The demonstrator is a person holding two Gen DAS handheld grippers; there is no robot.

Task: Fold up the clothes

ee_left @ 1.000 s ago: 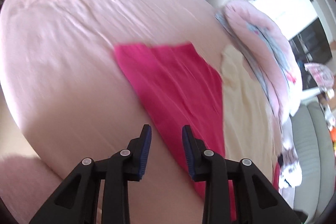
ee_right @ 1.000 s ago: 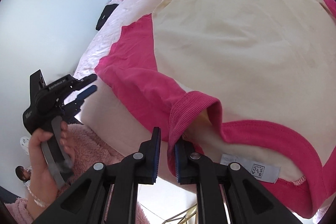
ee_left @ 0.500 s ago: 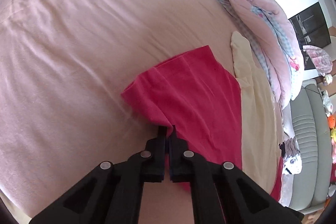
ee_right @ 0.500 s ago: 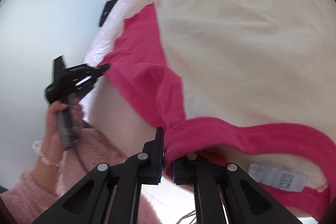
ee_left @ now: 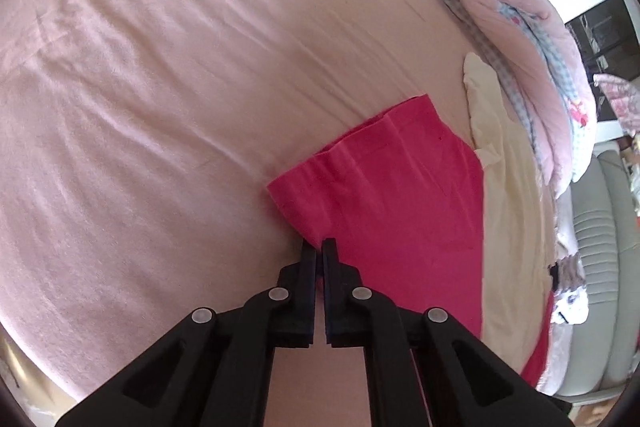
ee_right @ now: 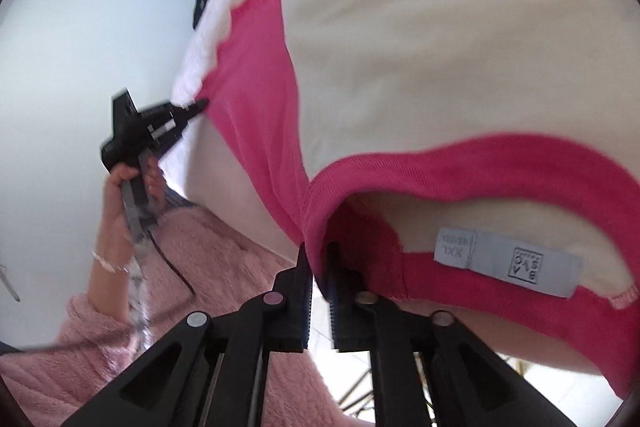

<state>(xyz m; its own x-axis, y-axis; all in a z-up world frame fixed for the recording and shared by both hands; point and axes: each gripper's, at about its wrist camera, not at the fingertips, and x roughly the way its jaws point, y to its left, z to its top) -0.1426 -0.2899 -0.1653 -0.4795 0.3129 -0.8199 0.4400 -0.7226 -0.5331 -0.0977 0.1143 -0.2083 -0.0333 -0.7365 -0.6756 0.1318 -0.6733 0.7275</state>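
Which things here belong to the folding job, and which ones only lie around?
Job: pink and cream shirt; left hand-held gripper, shut on its sleeve; right hand-held gripper, shut on its collar.
Lying about: rolled quilt; grey sofa; pink bedsheet.

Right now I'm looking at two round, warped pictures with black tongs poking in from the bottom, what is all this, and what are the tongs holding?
Those tongs are hand-held grippers, one in each of a person's hands. Each carries a wide-angle camera looking along its two fingers, hence the round, bent view.

One picture is from the left gripper. It is shut on the pink sleeve of a cream and pink T-shirt spread on a pale pink bedsheet. A rolled pink quilt lies beyond the shirt.

The other picture is from the right gripper, shut on the shirt's ribbed pink collar, beside the grey size label. That same view shows the person's left hand gripping the other tool.
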